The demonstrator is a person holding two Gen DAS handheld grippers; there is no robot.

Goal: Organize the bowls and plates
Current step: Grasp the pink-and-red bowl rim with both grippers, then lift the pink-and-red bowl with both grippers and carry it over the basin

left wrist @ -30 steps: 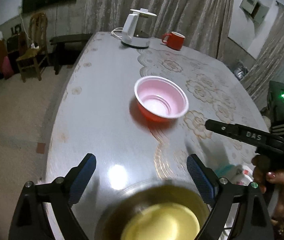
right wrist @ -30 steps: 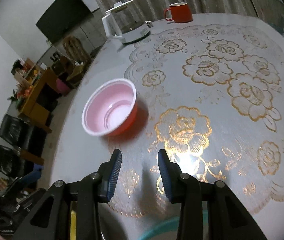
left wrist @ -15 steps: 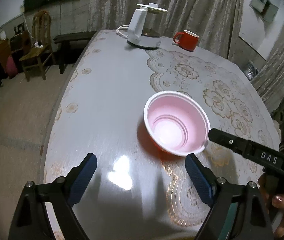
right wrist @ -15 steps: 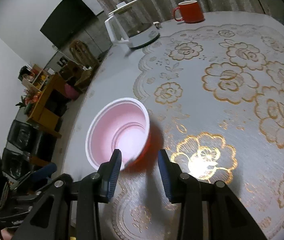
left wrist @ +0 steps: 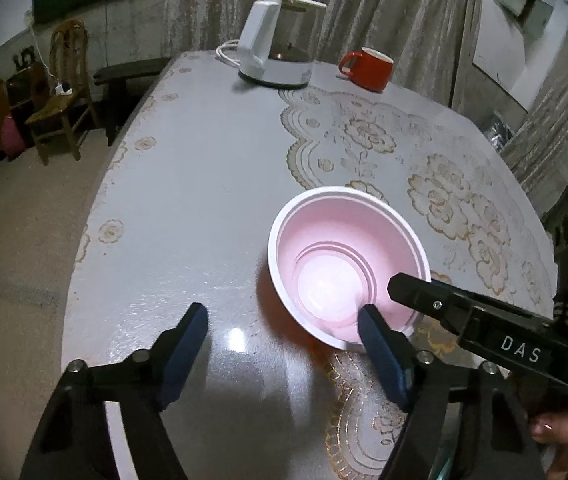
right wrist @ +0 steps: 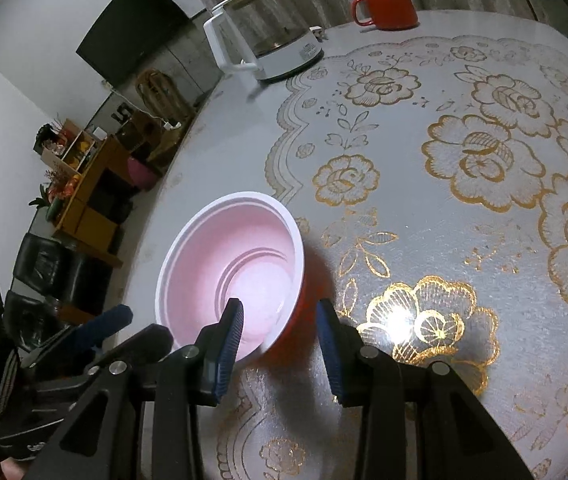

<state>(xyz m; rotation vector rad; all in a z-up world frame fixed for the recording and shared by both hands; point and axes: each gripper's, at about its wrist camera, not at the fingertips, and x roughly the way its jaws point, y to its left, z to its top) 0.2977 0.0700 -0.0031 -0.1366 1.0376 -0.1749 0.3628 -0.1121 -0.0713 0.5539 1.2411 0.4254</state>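
Right gripper (right wrist: 280, 332) straddles bowl (right wrist: 232, 268) rim.

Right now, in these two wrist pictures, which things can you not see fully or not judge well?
- Red plastic bowl with pink inside: in the right wrist view, the right claw straddles its near wall; whether the pads touch it cannot be told.
- Left claw, closing: in its own view, one finger covers the bowl's near rim.
- Glass kettle on white base: contents too dark to judge.
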